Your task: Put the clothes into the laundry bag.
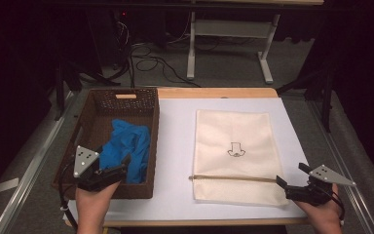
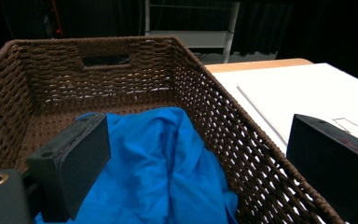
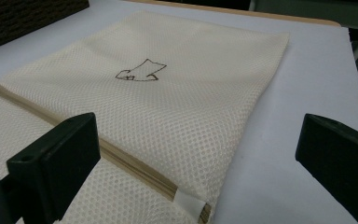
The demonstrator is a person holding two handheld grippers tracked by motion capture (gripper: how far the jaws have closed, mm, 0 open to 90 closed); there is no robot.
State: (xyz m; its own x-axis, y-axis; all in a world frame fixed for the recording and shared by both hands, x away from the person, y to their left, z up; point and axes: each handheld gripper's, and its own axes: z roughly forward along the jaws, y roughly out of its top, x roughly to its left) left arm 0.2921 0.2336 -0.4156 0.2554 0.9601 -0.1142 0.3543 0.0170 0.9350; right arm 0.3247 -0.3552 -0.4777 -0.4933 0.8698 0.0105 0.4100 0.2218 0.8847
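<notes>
A: What is everything made of?

B: The basket (image 1: 146,141) is dark brown woven wicker, rectangular, with a slot handle cut into its far wall. Inside lies a bright blue cloth (image 1: 125,148), thin and smooth, crumpled into soft folds. To its right on the white table cover (image 1: 175,146) lies a cream mesh bag (image 1: 233,131), flat and rectangular, with a fine honeycomb weave. A tan zipper (image 1: 233,178) runs across it near the person's edge, and a small dark line drawing (image 1: 235,149) sits at its middle.

A: And the left gripper?

B: The left gripper (image 1: 113,168) hangs over the near end of the basket, jaws spread wide. In the left gripper view (image 2: 205,163) one black jaw stands over the blue cloth (image 2: 154,172) inside the basket (image 2: 242,140); the other is outside, beyond the right wall. So the jaws straddle that wall, with the cloth just beside and beneath the inner one. I cannot tell whether it touches the cloth.

A: The right gripper?

B: The right gripper (image 1: 292,178) sits at the mesh bag's near right corner, also spread wide and holding nothing. In the right gripper view (image 3: 196,163) the zipper's (image 3: 135,163) end, capped with a small white tab (image 3: 189,201), lies between the jaws; one jaw is over the mesh bag (image 3: 177,107), the other over bare table cover (image 3: 307,84).
</notes>
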